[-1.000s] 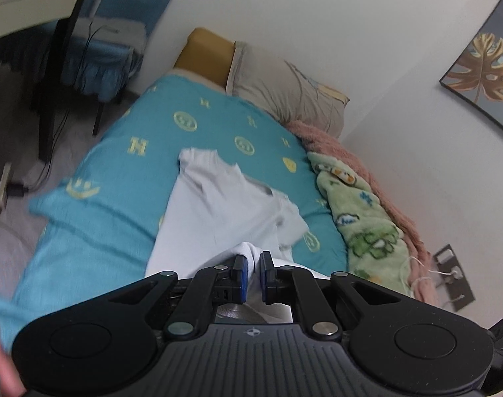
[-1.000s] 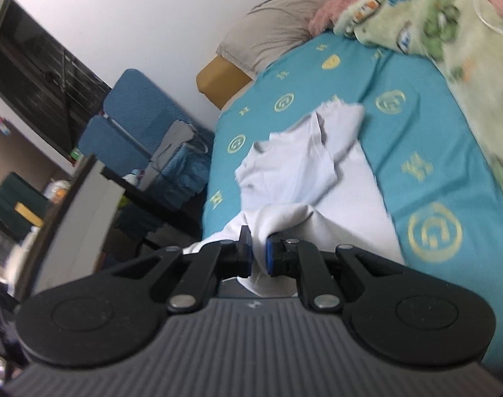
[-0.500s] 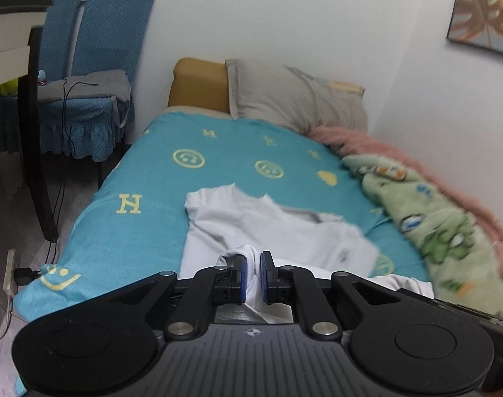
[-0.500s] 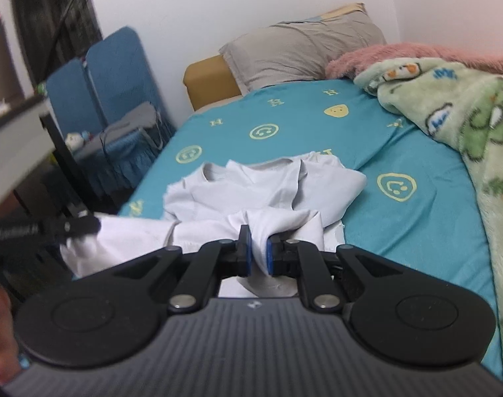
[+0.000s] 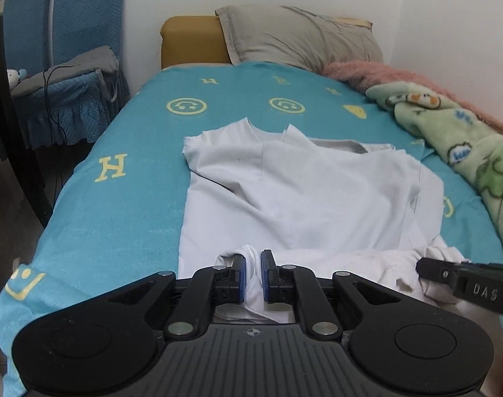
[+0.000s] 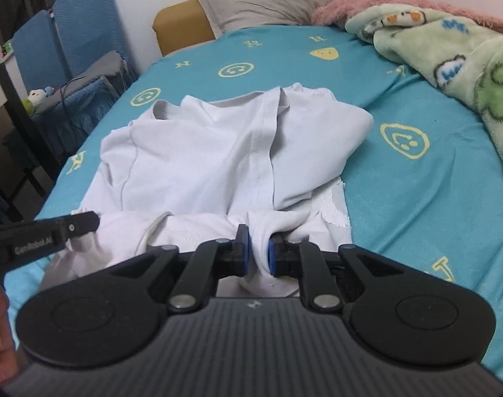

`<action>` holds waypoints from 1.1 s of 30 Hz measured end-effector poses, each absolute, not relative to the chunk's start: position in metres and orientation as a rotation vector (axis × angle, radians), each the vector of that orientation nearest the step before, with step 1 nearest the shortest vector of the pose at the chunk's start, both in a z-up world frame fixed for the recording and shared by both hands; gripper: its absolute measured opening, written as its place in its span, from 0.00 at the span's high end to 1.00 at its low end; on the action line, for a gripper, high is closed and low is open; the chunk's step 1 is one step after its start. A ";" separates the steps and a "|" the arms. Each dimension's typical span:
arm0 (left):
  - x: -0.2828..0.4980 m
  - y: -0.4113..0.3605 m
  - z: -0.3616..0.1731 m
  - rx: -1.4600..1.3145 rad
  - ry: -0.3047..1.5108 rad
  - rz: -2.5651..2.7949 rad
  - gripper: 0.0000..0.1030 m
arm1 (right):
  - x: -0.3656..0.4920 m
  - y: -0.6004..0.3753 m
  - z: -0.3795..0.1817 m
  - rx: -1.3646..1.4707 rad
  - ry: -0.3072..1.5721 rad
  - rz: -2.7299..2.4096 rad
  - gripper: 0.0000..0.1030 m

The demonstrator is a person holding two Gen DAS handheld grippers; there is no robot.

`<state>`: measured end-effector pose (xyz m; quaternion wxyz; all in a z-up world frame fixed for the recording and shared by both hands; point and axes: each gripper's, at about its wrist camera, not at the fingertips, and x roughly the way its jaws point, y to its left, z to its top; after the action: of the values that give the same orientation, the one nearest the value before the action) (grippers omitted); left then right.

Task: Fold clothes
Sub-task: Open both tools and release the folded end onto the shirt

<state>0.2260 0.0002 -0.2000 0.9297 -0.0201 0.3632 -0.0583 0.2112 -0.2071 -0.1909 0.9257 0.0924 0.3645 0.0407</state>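
Note:
A white T-shirt (image 5: 301, 192) (image 6: 202, 152) lies rumpled on the turquoise bed sheet (image 5: 119, 215), collar toward the pillow, its near hem bunched along the front. My left gripper (image 5: 253, 264) is shut on a wad of that hem at the shirt's left corner. My right gripper (image 6: 257, 244) pinches the hem at the right corner; its jaws are opening slightly with cloth still pressed between the blue pads. One black finger of each gripper shows in the other's view, the right gripper (image 5: 427, 269) and the left gripper (image 6: 86, 221), both low over the hem.
A green cartoon blanket (image 5: 466, 152) and a pink fluffy one (image 5: 384, 69) are heaped along the right side of the bed. A grey pillow (image 5: 301, 39) lies at the head. Blue chairs (image 5: 69, 66) with grey clothing and a dark table leg stand left of the bed.
Both grippers have come down toward the bed and rolled level, carrying the hem with them. The shirt, hanging and tilted before, now rests spread on the sheet.

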 end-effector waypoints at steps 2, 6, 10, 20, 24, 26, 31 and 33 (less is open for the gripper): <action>0.226 0.000 -0.199 -0.038 0.749 -0.122 0.89 | 0.212 -0.206 -0.190 0.192 0.757 0.075 0.85; 0.221 0.001 -0.192 -0.048 0.745 -0.141 0.72 | 0.211 -0.200 -0.186 0.153 0.757 0.067 0.85; 0.204 -0.002 -0.173 -0.026 0.706 -0.136 0.40 | 0.203 -0.199 -0.174 0.149 0.732 0.074 0.62; 0.136 -0.006 -0.123 0.008 0.616 -0.149 0.19 | 0.145 -0.206 -0.126 0.188 0.622 0.046 0.25; 0.113 -0.013 -0.106 0.030 0.569 -0.165 0.15 | 0.119 -0.209 -0.112 0.204 0.602 0.047 0.25; 0.102 -0.016 -0.102 0.028 0.554 -0.173 0.13 | 0.109 -0.209 -0.106 0.204 0.588 0.048 0.25; 0.077 -0.021 -0.099 0.040 0.547 -0.180 0.09 | 0.089 -0.208 -0.095 0.196 0.550 0.049 0.25; 0.069 -0.021 -0.099 0.043 0.544 -0.177 0.07 | 0.082 -0.208 -0.093 0.201 0.542 0.048 0.25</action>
<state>0.0691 -0.0207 -0.0986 0.9591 0.0211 0.2682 -0.0875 0.0818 -0.2079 -0.0929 0.9583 0.0991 0.2671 0.0237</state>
